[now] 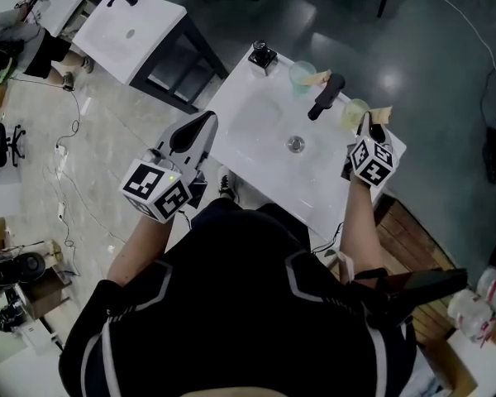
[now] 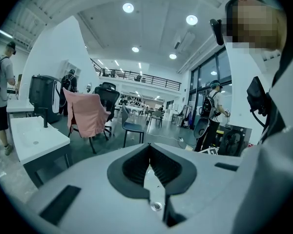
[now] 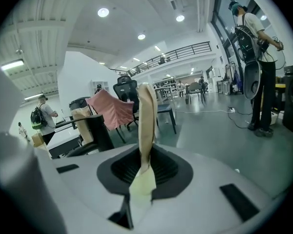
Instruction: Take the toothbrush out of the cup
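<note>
On the white sink table (image 1: 256, 131), a pale cup (image 1: 353, 114) stands at the right rim. A beige toothbrush (image 1: 383, 112) leans out of it. My right gripper (image 1: 367, 127) is right at that cup. In the right gripper view the toothbrush (image 3: 146, 116) stands upright between the pads, and my right gripper (image 3: 145, 152) is shut on its handle. The cup itself is hidden in that view. My left gripper (image 1: 205, 122) hovers off the table's left edge, away from the cups. Seen from its own camera, the left gripper (image 2: 150, 149) is shut with nothing in it.
A black faucet (image 1: 326, 96) rises behind the basin's drain (image 1: 295, 144). A second greenish cup (image 1: 301, 74) with a brush in it stands left of the faucet, and a small dark bottle (image 1: 263, 56) sits at the far corner. Another white table (image 1: 132, 23) lies beyond.
</note>
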